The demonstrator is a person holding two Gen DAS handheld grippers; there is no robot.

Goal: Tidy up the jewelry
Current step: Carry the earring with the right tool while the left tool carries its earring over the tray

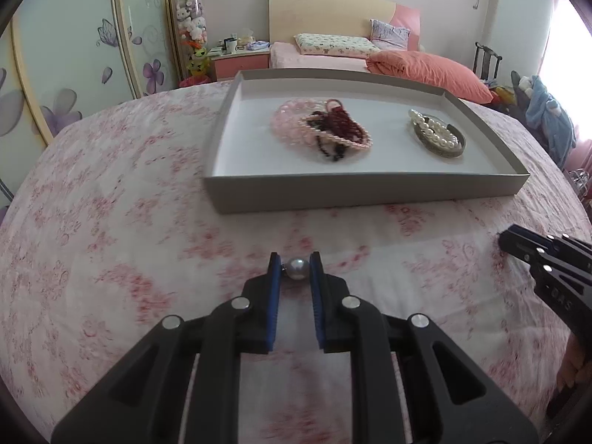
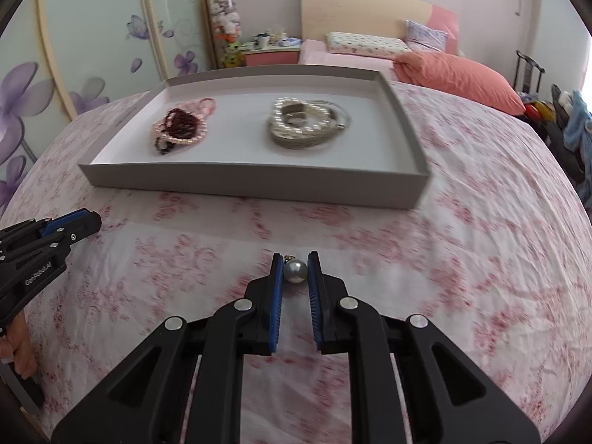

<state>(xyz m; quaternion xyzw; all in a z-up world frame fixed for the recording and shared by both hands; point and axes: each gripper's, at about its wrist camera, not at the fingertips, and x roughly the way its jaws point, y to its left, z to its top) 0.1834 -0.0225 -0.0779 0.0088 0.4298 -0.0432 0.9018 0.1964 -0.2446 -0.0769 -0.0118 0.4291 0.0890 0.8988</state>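
Note:
In the left wrist view my left gripper (image 1: pixel 296 261) is shut on a grey-white pearl piece (image 1: pixel 297 269), pinched between the blue pads just above the floral bedsheet. The right wrist view shows my right gripper (image 2: pixel 295 259) shut on a matching pearl with a small gold clasp (image 2: pixel 295 272). Beyond both lies a shallow grey tray (image 1: pixel 333 190) (image 2: pixel 255 181). It holds a heap of pink and dark red bead strands (image 1: pixel 322 129) (image 2: pixel 181 125) and a white pearl bracelet on a metal bangle (image 1: pixel 436 134) (image 2: pixel 299 124). Each gripper appears at the edge of the other's view: right gripper (image 1: pixel 505 241), left gripper (image 2: pixel 94 222).
The tray rests on a pink-flowered sheet (image 1: pixel 111 222) that covers a wide soft surface. Behind it are a bed with an orange pillow (image 1: pixel 429 70), a nightstand (image 1: pixel 240 59) and wardrobe doors with purple flowers (image 1: pixel 63 111). A hand (image 2: pixel 18 336) holds the left gripper's handle.

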